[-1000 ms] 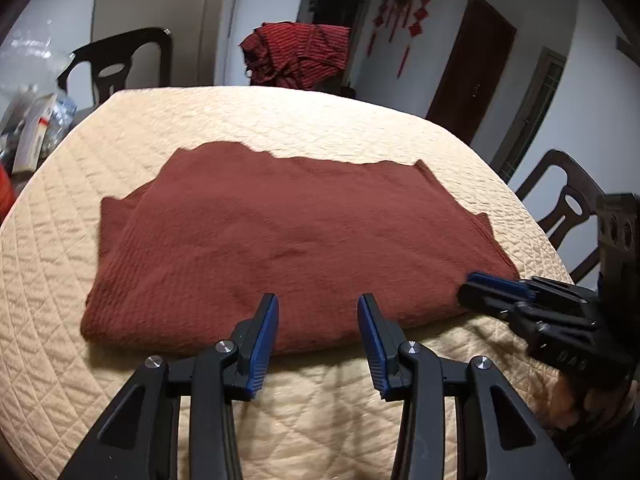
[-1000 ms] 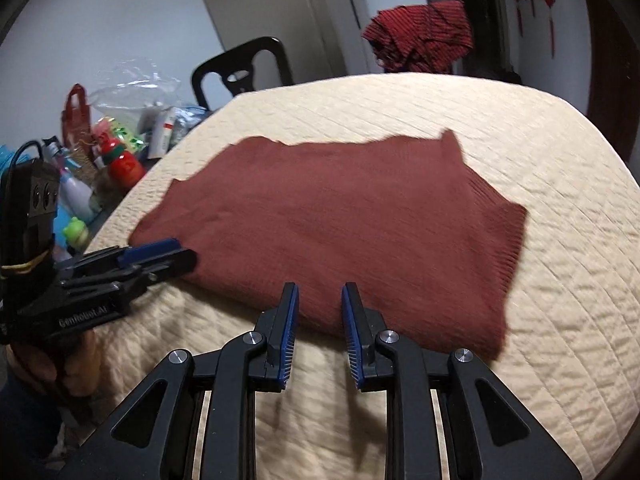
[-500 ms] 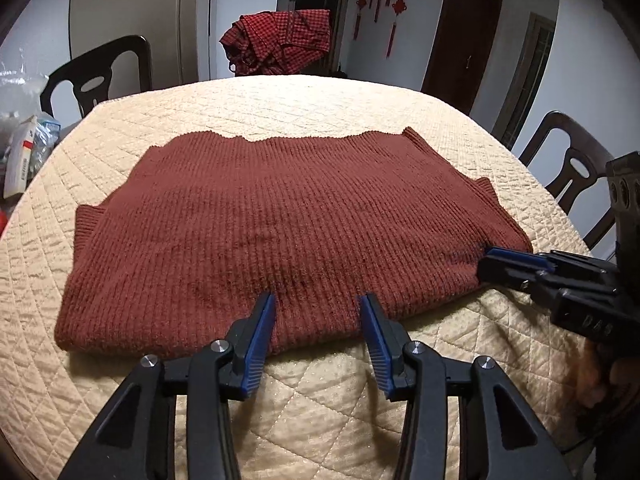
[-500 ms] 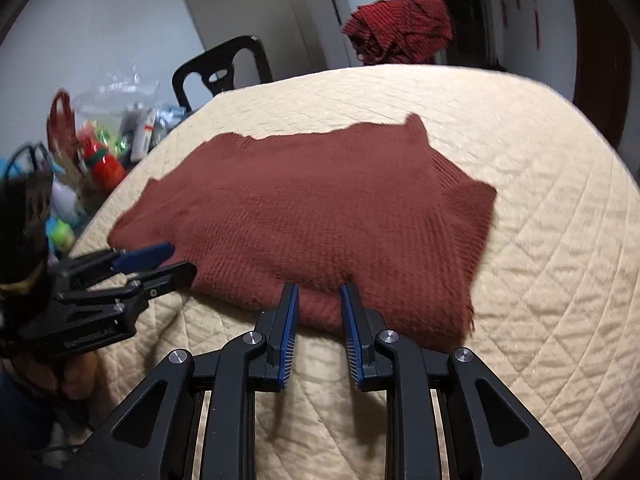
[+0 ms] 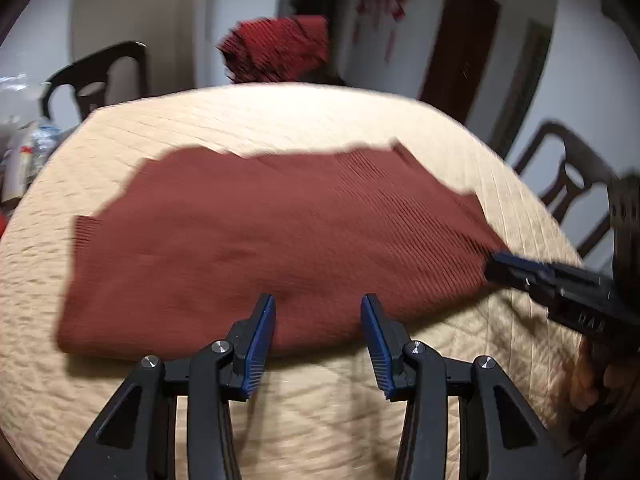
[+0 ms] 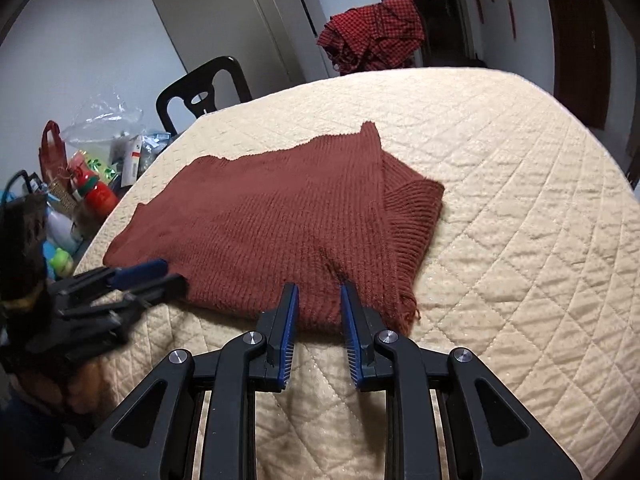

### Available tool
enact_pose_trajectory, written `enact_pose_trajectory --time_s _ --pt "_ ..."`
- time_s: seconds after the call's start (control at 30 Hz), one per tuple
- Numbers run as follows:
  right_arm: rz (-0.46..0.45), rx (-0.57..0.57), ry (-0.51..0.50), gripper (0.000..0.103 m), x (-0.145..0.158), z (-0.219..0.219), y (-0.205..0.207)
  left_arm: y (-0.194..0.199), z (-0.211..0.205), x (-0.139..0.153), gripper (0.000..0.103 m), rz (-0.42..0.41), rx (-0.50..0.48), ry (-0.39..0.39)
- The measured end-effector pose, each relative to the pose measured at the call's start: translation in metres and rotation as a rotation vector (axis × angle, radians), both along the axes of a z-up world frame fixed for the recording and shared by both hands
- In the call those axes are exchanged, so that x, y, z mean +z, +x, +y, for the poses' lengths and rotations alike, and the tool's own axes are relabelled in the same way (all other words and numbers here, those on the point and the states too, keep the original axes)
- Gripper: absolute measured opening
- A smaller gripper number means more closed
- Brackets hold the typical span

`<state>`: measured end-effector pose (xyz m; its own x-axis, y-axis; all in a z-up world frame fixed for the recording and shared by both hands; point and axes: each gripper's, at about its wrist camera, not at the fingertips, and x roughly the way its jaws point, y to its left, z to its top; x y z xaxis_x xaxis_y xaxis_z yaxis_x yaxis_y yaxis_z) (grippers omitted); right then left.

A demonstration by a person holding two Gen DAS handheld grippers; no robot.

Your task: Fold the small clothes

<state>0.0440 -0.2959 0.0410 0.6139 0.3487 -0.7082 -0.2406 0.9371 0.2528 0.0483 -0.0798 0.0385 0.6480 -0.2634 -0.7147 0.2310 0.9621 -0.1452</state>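
A rust-brown knit sweater (image 5: 280,232) lies folded flat on the beige quilted table (image 5: 280,120); it also shows in the right wrist view (image 6: 280,220). My left gripper (image 5: 318,304) is open, its tips over the sweater's near edge, holding nothing. My right gripper (image 6: 318,292) is open with a narrower gap, its tips at the near edge by the right corner, holding nothing. Each gripper shows in the other's view: the right one (image 5: 496,266) touches the sweater's right corner, the left one (image 6: 172,274) is at its left corner.
Dark chairs (image 5: 100,76) (image 5: 572,184) stand around the round table. A red checked garment (image 6: 372,36) hangs on a far chair. Bags, bottles and toys (image 6: 88,176) clutter the left side beyond the table edge (image 6: 120,216).
Both grippers have moved forward to the sweater's near edge. The left view is now blurred by motion. The sweater itself lies as before.
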Motion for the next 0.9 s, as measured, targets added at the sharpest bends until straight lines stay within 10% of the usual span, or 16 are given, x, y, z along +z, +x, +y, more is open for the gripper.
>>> enact_pose_trajectory --time_s 0.27,0.47,0.9 --pt "0.021 -0.042 0.041 0.022 -0.006 -0.016 -0.001 0.001 0.094 -0.001 0.044 -0.019 0.261 0.035" --pt "0.044 -0.06 0.071 0.018 -0.009 -0.022 0.001 -0.004 0.116 -0.022 0.022 0.054 0.289 -0.051" --pt "0.071 -0.097 0.131 0.02 -0.001 -0.037 -0.012 -0.024 0.129 -0.016 0.022 0.059 0.285 -0.15"
